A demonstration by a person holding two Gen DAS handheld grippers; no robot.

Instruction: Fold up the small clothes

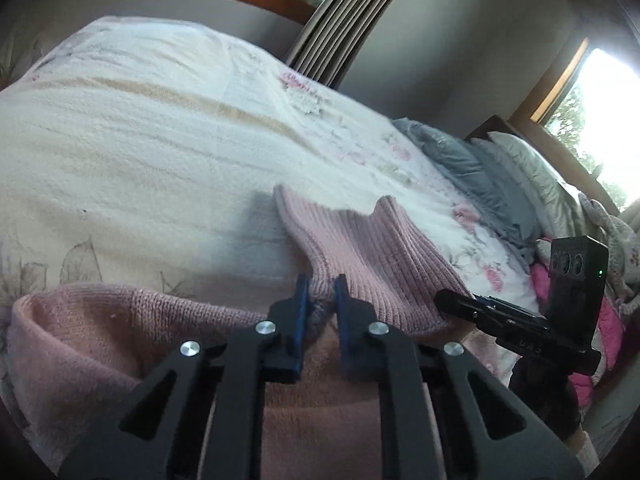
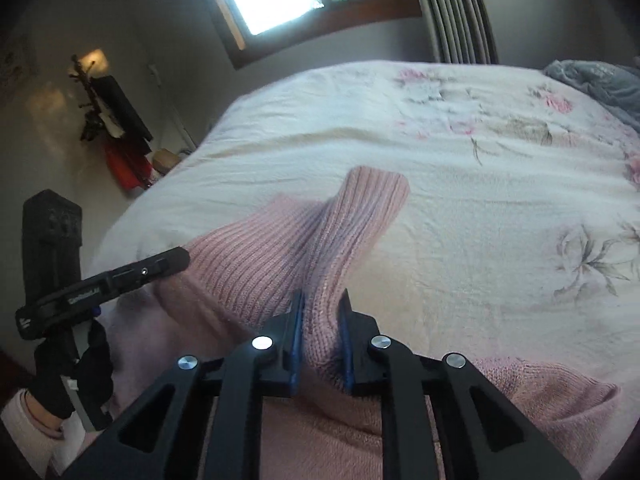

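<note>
A pink knitted sweater (image 1: 372, 248) lies on a bed with a floral cover, its ribbed part lifted off the cover. My left gripper (image 1: 321, 286) is shut on a fold of that ribbed knit. In the right wrist view the same pink sweater (image 2: 256, 264) rises in a ridge, and my right gripper (image 2: 322, 304) is shut on it. The two grippers hold the garment side by side: the right gripper (image 1: 460, 300) shows at the right of the left view, the left gripper (image 2: 176, 260) at the left of the right view. A pink sleeve (image 2: 560, 396) lies at the lower right.
The bed cover (image 1: 160, 140) stretches away ahead. Grey and pale pillows (image 1: 480, 168) and bright pink fabric (image 1: 608, 320) lie at the bed's right end. A curtain (image 1: 352, 20) hangs behind. A coat rack (image 2: 108, 104) stands by the wall; a gloved hand (image 2: 72, 376) holds the left gripper.
</note>
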